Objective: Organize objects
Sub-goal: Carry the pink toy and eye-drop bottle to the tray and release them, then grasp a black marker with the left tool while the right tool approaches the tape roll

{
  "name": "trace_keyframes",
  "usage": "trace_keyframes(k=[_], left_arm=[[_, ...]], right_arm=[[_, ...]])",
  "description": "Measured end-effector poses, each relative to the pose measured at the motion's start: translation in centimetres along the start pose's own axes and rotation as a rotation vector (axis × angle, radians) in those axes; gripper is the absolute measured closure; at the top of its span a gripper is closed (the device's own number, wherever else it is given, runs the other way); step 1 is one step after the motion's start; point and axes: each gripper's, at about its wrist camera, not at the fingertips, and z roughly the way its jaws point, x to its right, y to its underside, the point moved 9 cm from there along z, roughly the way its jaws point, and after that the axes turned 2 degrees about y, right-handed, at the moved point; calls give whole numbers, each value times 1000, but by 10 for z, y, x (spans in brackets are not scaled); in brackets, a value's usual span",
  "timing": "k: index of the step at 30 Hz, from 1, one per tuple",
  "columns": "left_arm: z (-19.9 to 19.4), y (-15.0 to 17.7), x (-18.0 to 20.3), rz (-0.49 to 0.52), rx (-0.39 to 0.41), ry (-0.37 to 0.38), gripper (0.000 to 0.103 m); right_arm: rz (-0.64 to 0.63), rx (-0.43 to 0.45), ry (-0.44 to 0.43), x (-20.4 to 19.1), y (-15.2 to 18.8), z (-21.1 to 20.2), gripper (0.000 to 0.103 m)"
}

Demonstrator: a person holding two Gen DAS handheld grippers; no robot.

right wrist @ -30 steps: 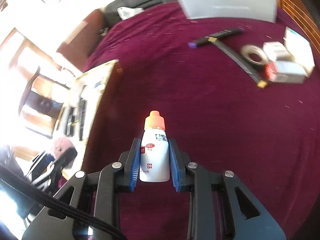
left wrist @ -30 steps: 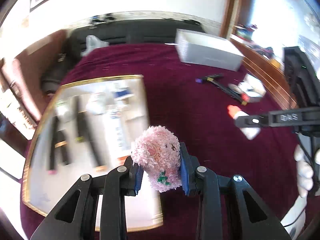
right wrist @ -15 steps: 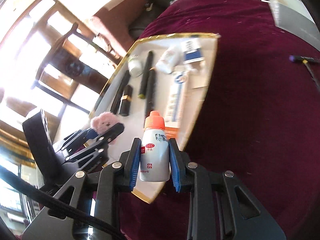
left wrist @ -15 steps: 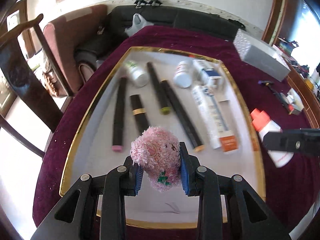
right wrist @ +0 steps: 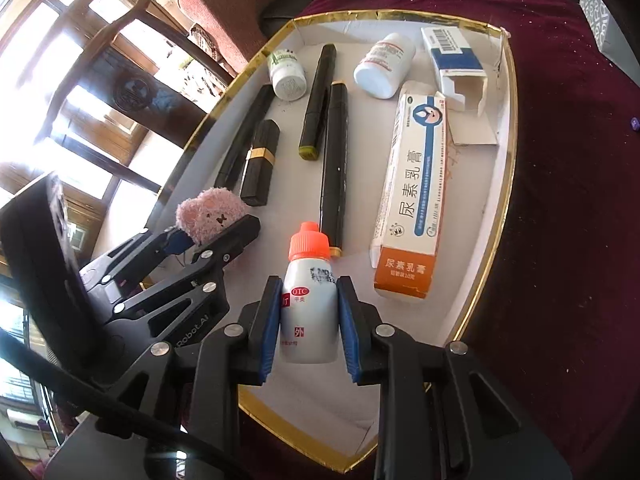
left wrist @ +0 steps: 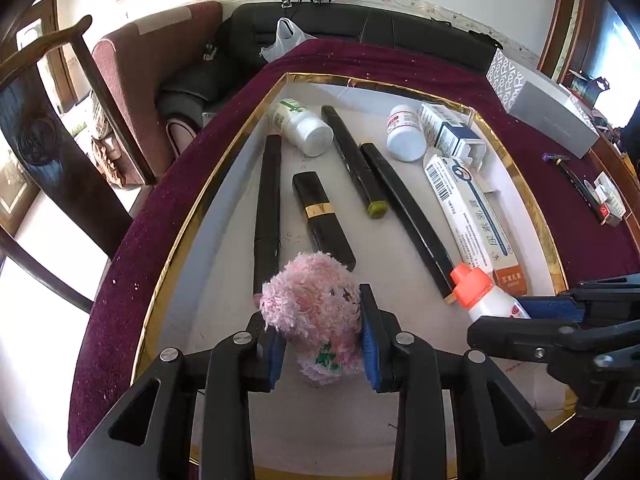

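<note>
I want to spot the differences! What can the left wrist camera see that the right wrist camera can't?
Only the left wrist view shows the grey box on the maroon cloth, the white plastic bag and the black sofa.

Only the right wrist view shows the plush toy's stitched face and the bottle's OTC label.

Both show the gold-rimmed tray, the left gripper shut on the pink plush toy, and the right gripper shut on the orange-capped bottle.
</note>
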Motion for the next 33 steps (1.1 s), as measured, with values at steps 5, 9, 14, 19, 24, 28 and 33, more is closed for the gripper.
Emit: trace_keyframes(k=[5,9,14,19,24,28,33], left_arm=[[1,-2,2,8,8,-4,72],[1,-2,2,0,10,-2,70],[0,-3,-5,-25,0,-6,57],[-9,-4,-6,-52,-6,32,53],[-32,-14,-9,-105,23,28,47],[-57,-27,6,-128,59,74,45],[-89,-46,73,-49,119,187,38]], right_arm=[[-33,9,31,0,-3,2,78],[-53,-7,34,-4,-2,10,78],[-71,4,58,-3,-1,9,77],[-59,56,27,-3,-6,-4,56],[-41,132,49,10,-9,-32,48],[-32,197,101,36,-8,-65,48],[123,279,143,125,-1,-120,45]])
